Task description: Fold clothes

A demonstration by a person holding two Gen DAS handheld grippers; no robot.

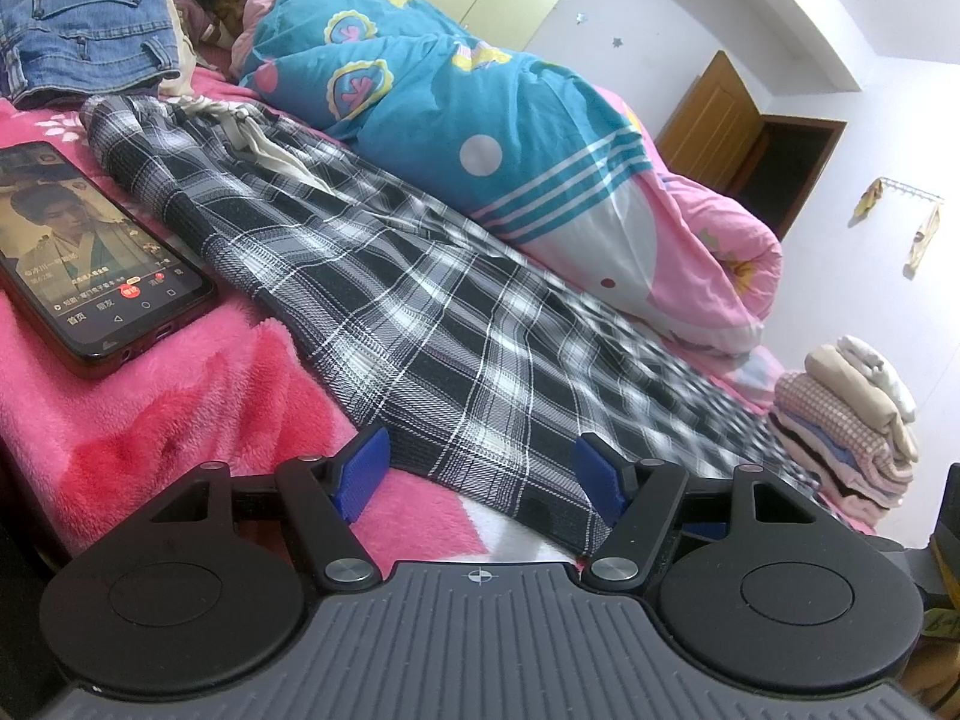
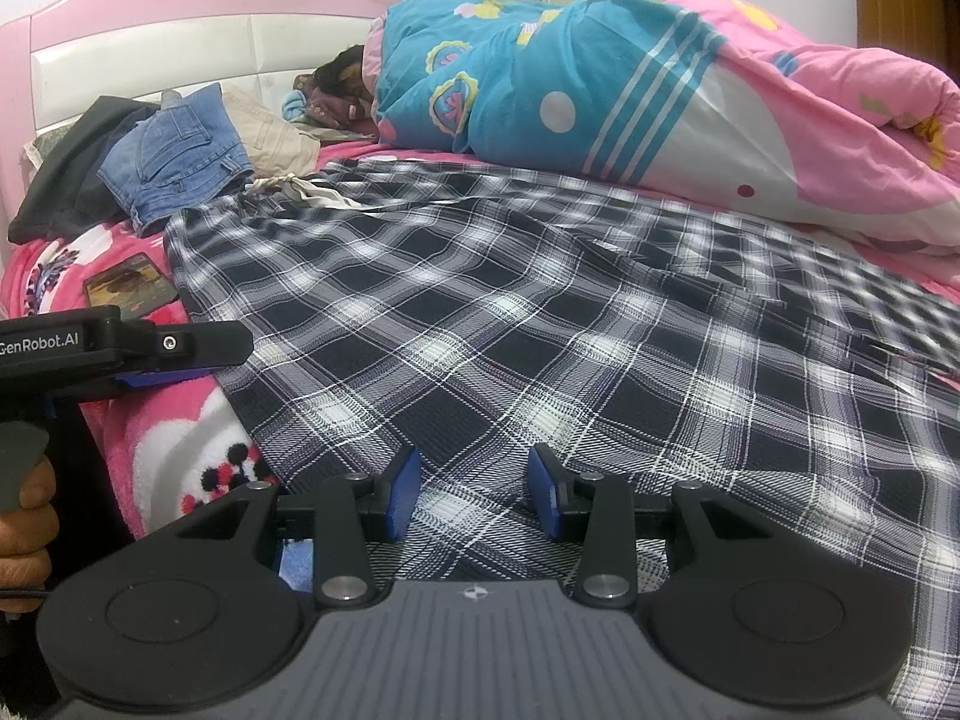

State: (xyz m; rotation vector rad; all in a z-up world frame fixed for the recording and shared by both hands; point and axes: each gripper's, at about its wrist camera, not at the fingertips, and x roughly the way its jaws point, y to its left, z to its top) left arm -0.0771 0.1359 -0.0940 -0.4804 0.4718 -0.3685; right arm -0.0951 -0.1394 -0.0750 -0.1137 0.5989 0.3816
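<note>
Black-and-white plaid trousers lie spread flat on the pink fleece blanket, with the drawstring waist at the far end. My left gripper is open at the near hem, its blue pads standing on either side of the cloth's corner without pressing it. In the right wrist view the same trousers fill the middle. My right gripper hovers open just over the fabric, which shows in the gap between its pads. The left gripper appears side-on at the left edge, held by a hand.
A lit phone lies on the blanket left of the trousers. Folded jeans and other garments sit near the headboard. A person sleeps under a blue and pink quilt along the far side. Folded clothes are stacked at the right.
</note>
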